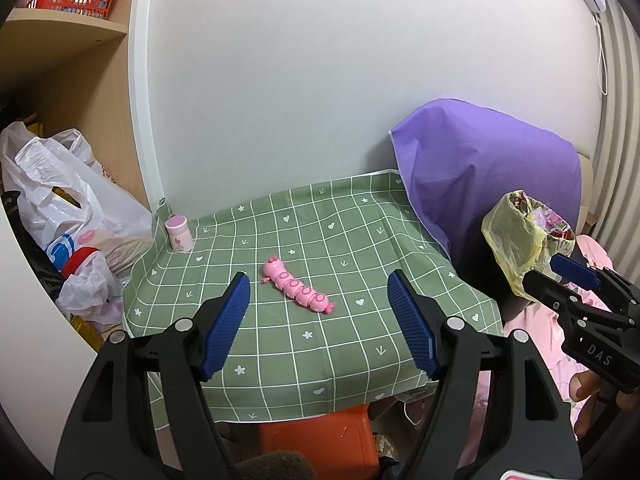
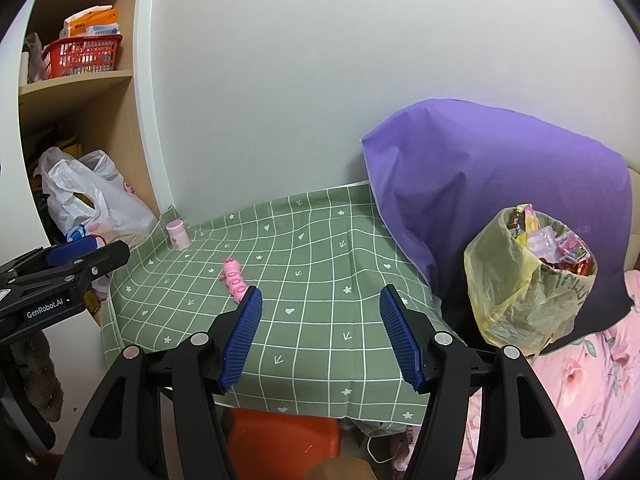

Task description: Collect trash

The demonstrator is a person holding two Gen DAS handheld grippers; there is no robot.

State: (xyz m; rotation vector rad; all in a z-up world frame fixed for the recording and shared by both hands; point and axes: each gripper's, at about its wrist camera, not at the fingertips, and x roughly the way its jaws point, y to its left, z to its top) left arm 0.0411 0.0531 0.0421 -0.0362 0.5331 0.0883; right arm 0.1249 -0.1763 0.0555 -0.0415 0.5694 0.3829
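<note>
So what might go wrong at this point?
The yellow trash bag is heaped to its rim, so wrappers might spill if it is bumped. The only things on the green tablecloth are a pink caterpillar toy and a small pink bottle; either might be binned by mistake.

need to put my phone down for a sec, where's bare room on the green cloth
Most of the green cloth is bare: the whole stretch between the pink caterpillar toy and the purple cover, plus the near edge. A small pink bottle takes the far left corner. Left of the table, plastic bags crowd it.
</note>
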